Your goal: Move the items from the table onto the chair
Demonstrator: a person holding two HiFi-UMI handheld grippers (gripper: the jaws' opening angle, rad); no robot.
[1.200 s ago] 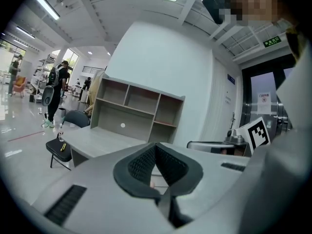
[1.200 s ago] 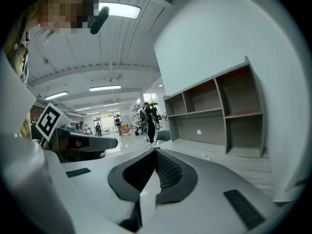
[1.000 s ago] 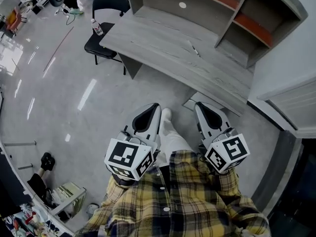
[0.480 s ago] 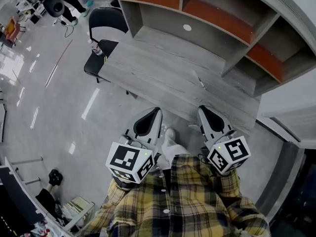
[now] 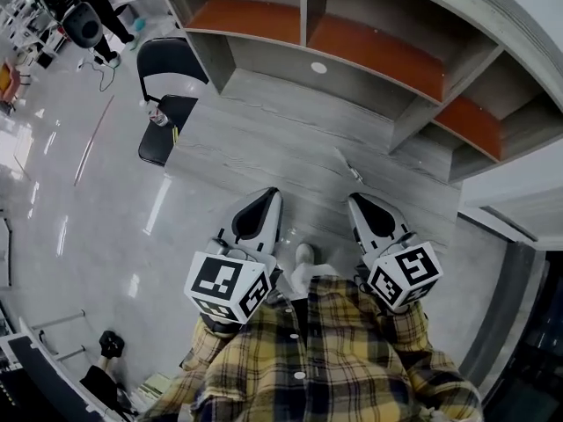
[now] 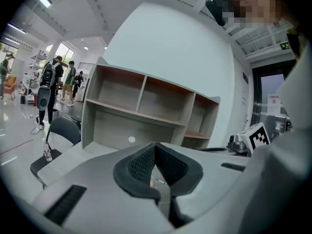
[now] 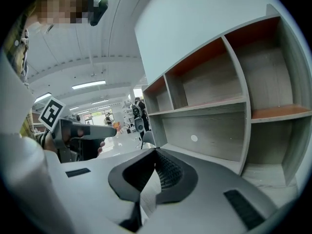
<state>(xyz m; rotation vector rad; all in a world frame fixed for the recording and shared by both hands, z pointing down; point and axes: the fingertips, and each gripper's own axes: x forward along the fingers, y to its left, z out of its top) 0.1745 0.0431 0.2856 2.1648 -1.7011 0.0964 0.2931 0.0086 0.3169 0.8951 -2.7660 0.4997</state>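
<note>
A thin pen [image 5: 349, 167] lies on the grey wooden table [image 5: 264, 139], toward its right half. At the table's left end stands a black chair [image 5: 164, 58] with a small water bottle [image 5: 158, 117] on its seat. My left gripper [image 5: 271, 192] and right gripper [image 5: 354, 199] are held close to my body, just short of the table's near edge, both shut and empty. In the left gripper view the chair [image 6: 62, 129] and bottle [image 6: 47, 153] show at the far left, past my left gripper [image 6: 155, 146]. My right gripper [image 7: 156, 150] points at the shelves.
An open shelf unit [image 5: 369, 42] with orange-brown boards rises from the back of the table. A white round cap [image 5: 318, 68] sits in its back panel. People [image 5: 84, 7] stand far off at the upper left on the glossy floor [image 5: 79, 218].
The view has moved forward: the table and shelves are nearer and fill more of the frame, the chair has shifted left. Both grippers stay shut and in the same place by my body.
</note>
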